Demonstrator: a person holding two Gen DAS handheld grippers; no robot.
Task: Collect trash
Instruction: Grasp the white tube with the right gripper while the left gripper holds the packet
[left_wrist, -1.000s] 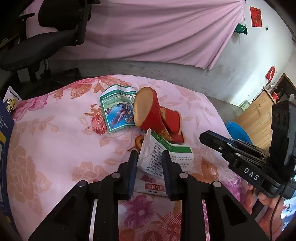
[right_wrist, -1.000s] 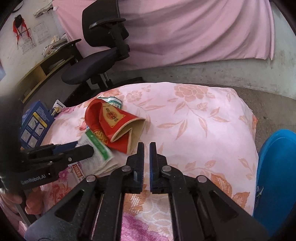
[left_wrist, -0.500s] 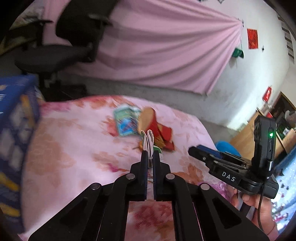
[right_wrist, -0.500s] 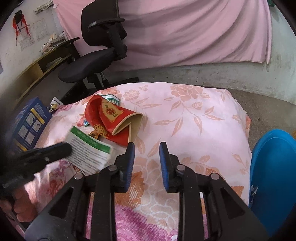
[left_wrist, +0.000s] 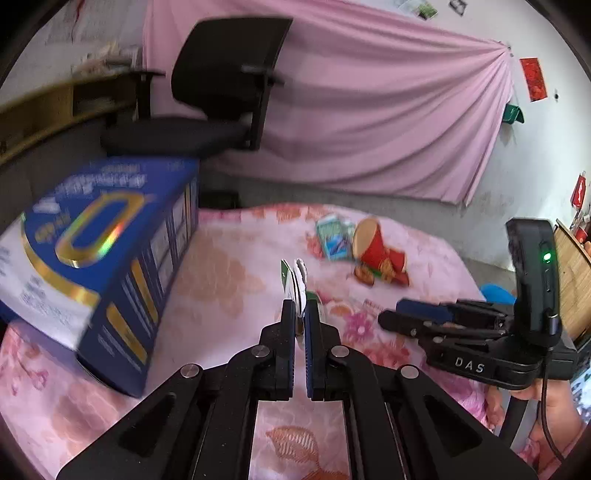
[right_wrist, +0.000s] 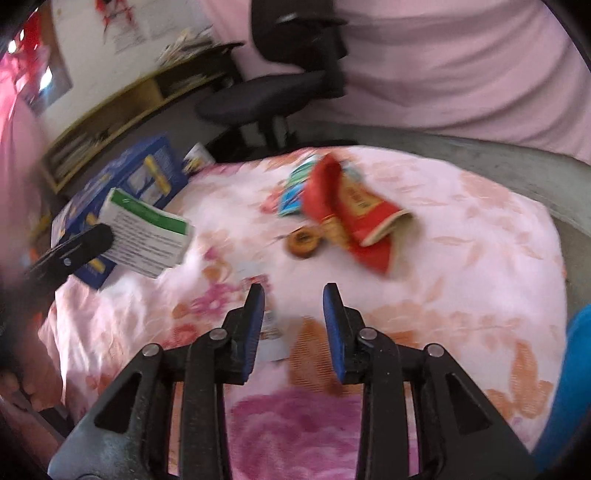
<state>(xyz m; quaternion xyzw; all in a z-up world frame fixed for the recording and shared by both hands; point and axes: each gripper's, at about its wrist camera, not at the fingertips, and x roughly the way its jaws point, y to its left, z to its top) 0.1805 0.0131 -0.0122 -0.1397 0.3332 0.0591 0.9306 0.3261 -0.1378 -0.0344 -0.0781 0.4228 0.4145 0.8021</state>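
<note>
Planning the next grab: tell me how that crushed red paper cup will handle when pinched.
The red paper cup is already flattened and creased, so it probably gives way under the pads rather than resisting. Likely light. Lying squashed on the soft floral cloth, it seems unlikely to roll.

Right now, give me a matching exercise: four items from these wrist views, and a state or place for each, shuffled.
Items:
1. white-and-green packet
2. red paper cup
3. blue box
4. right gripper

States:
A. open, nothing between its fingers
B. crushed, lying on its side on the floral cloth
C. pinched in the shut left gripper, off the cloth
D. standing at the cloth's edge, nearest the black chair

Pairs: 1-C, 2-B, 3-D, 4-A
</note>
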